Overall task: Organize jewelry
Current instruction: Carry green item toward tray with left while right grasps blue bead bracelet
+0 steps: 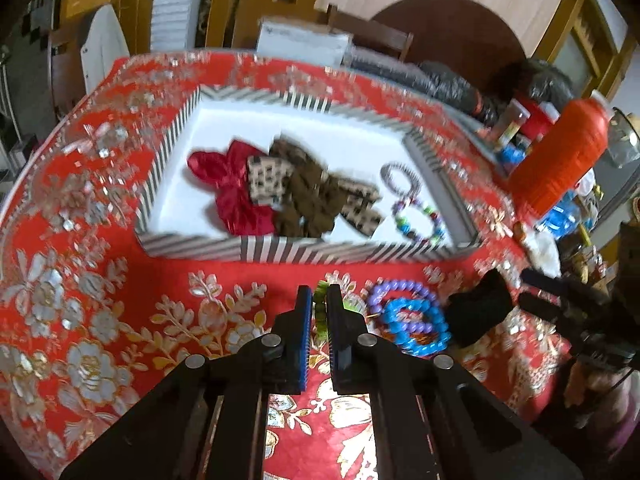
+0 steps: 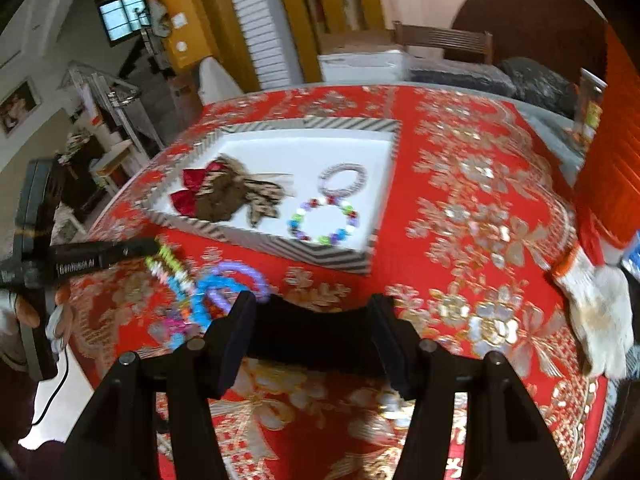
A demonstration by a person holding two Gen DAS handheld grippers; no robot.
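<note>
My left gripper [image 1: 319, 294] is shut on a green bead bracelet [image 1: 318, 304] just above the red floral tablecloth [image 1: 120, 300]. To its right lie a purple bracelet [image 1: 400, 290] and a blue bracelet [image 1: 416, 330]. My right gripper [image 2: 312, 304] is shut on a wide black fabric piece [image 2: 312, 336] that fills the gap between its fingers. Behind both stands the striped box [image 1: 192, 246] with a white floor. In it lie red, brown and leopard bows [image 1: 280, 192], a silver bracelet [image 1: 398, 178] and a multicoloured bead bracelet [image 1: 420, 220]. The right wrist view shows the left gripper [image 2: 154, 250] with the green bracelet [image 2: 168, 262].
A tall orange container [image 1: 560, 160] and small bottles crowd the table's right side. A white work glove [image 2: 596, 312] lies at the right edge. Dark bundles and a white box [image 1: 300, 40] sit beyond the far edge, with chairs behind. The table rim curves away on the left.
</note>
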